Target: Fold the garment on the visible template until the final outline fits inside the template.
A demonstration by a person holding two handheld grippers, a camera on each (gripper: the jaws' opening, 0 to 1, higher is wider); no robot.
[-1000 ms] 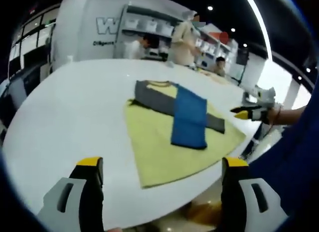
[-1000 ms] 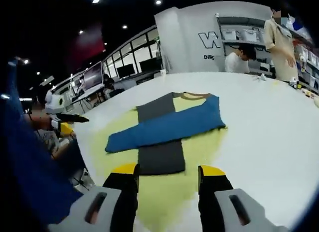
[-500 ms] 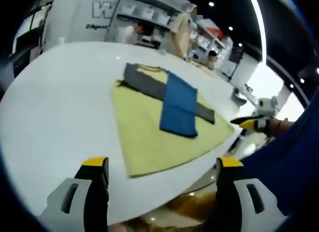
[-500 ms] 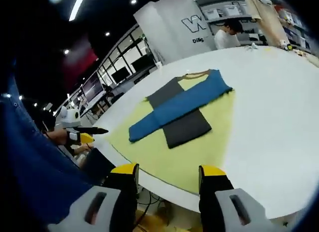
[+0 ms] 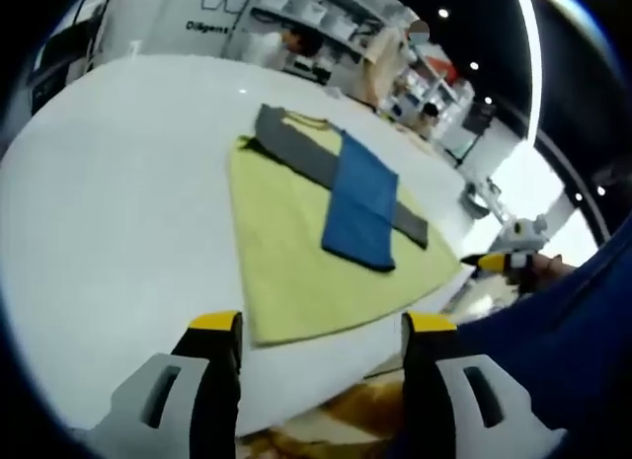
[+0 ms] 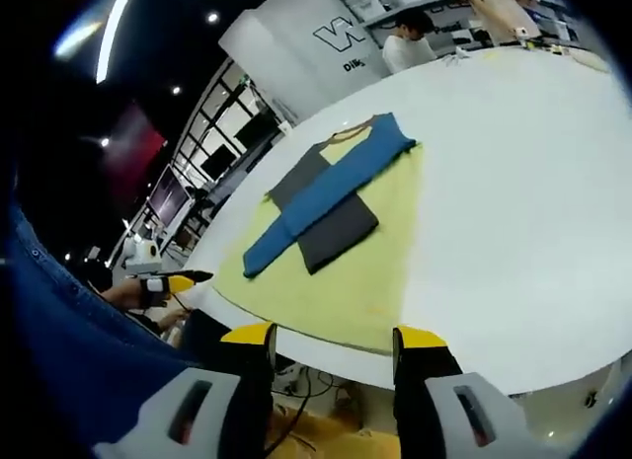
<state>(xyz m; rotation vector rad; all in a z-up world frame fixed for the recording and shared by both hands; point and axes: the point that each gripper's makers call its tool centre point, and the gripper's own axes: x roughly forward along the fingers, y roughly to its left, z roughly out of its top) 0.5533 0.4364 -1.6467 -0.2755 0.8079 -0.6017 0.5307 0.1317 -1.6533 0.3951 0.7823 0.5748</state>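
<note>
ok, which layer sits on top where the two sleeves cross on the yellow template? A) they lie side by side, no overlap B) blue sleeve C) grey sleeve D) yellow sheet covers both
B: in both views the blue sleeve runs unbroken across the grey sleeve, which shows on either side of it, and both lie on the yellow template.

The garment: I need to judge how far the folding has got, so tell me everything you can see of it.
The garment is a soft cloth top with a yellowish neckline, lying flat on the yellow-green template on the white table. A grey sleeve and a blue sleeve are folded across each other in a cross, blue on top. Its lower edge looks folded up. It sits within the template's far part. Neither gripper touches it.
</note>
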